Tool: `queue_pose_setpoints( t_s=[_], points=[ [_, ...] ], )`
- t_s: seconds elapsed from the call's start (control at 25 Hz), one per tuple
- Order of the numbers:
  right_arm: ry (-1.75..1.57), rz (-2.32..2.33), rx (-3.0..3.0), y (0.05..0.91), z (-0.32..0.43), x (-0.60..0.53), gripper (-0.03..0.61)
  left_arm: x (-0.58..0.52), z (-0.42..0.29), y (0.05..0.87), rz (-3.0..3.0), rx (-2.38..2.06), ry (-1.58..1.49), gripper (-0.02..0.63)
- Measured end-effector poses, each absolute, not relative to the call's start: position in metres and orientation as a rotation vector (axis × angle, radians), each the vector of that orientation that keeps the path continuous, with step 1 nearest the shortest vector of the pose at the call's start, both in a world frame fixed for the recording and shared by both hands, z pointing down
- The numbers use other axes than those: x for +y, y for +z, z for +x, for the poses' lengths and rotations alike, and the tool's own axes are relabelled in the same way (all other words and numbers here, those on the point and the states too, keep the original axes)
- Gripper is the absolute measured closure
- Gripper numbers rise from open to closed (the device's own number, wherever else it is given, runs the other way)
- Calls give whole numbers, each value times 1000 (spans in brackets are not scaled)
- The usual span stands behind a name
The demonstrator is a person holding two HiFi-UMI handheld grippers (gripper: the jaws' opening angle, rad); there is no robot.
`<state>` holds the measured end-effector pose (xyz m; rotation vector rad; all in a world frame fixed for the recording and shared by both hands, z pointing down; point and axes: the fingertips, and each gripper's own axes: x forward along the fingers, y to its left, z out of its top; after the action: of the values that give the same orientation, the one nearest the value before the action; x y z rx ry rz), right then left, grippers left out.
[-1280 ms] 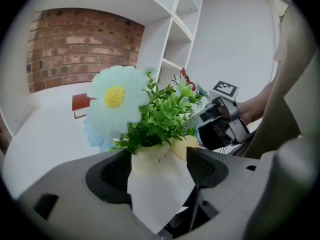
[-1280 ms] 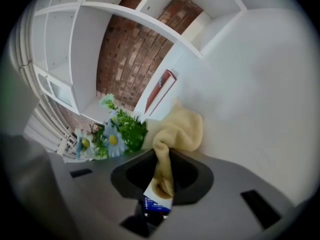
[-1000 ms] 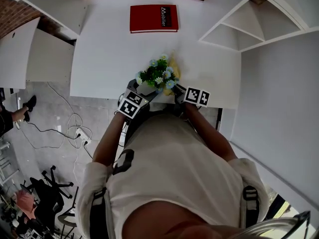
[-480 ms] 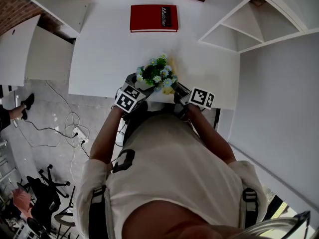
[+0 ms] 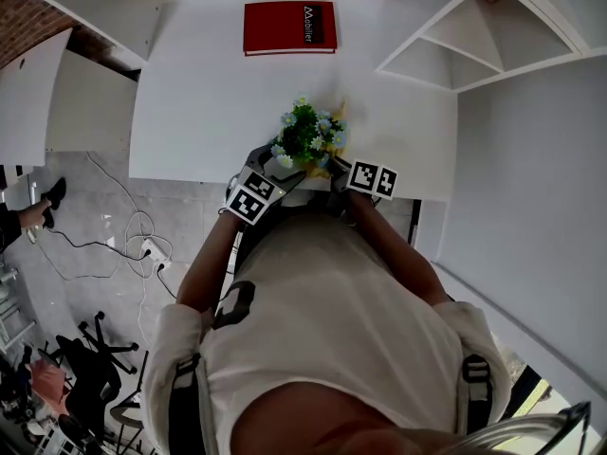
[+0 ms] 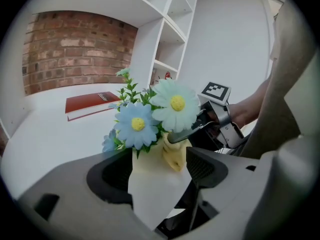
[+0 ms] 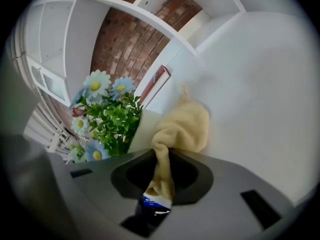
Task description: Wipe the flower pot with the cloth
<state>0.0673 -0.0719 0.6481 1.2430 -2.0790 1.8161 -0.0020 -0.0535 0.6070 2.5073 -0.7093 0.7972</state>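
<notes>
Flower pot [image 6: 155, 189] further right than a moment ago.

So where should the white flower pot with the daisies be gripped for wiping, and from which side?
Probably on the white flower pot, at its plain tapered wall below the blue daisies, coming from the side opposite the yellow cloth. The blooms overhang the rim, so a top approach would crush them. The left gripper clamps it this way.

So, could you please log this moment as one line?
left gripper: shut on white flower pot | right gripper: shut on yellow cloth | cloth: at pot rim
</notes>
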Motion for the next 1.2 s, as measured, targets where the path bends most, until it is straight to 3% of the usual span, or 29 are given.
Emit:
queue_pose_setpoints(
  t_s=[0.32, 0.6, 1.2],
  points=[
    [1824, 1209, -2064, 648, 68, -70, 495, -82, -9, 601, 2576, -703, 832, 278],
    [1799, 1187, -2271, 593, 63, -94, 495, -62, 1, 611, 2558, -696, 848, 279],
    [1851, 1177, -2102, 647, 70, -68, 495, -71, -18, 598, 2505, -739, 799, 264]
  ],
)
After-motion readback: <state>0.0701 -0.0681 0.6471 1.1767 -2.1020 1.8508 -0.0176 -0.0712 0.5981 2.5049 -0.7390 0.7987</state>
